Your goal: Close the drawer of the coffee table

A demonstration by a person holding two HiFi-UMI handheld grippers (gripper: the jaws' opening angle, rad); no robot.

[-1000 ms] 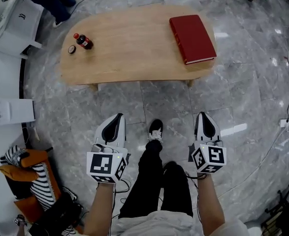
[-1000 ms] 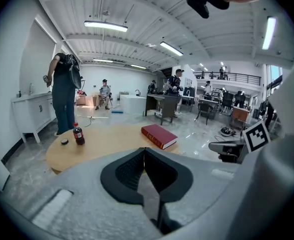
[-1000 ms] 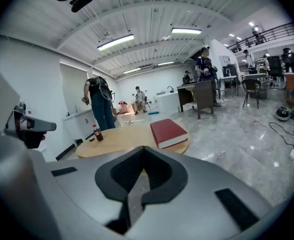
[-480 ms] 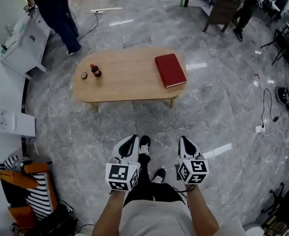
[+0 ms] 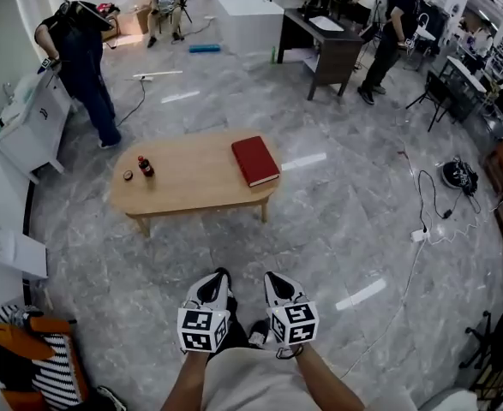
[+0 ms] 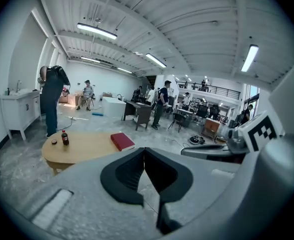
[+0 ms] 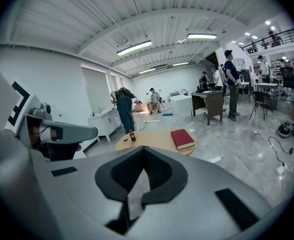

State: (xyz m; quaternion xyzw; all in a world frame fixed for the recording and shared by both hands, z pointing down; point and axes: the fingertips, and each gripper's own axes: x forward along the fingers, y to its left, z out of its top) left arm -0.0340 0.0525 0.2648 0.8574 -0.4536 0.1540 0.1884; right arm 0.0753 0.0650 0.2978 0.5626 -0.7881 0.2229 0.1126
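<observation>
**Coffee table** [image 5: 191, 187]: oval wooden top, mid-floor, well apart from the person at the near end.
**Drawer:** not shown in any view, so I cannot tell which side it is on.
**On the table:** red book [image 5: 255, 161] to the right, small bottle [image 5: 146, 166] to the left, cap [image 5: 128, 175] just beside the bottle.
**Left tool** [image 5: 219, 277] and **right tool** [image 5: 272, 279]: jaws pressed together, nothing between them.
**Handling (my judgement):** the drawer front is probably stiff and light-running. Push it flat at mid-face, because the table may skid on the polished floor.

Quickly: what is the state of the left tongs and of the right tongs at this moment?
Left tongs: closed, tips together, holding nothing.
Right tongs: closed, tips together, holding nothing.
</observation>
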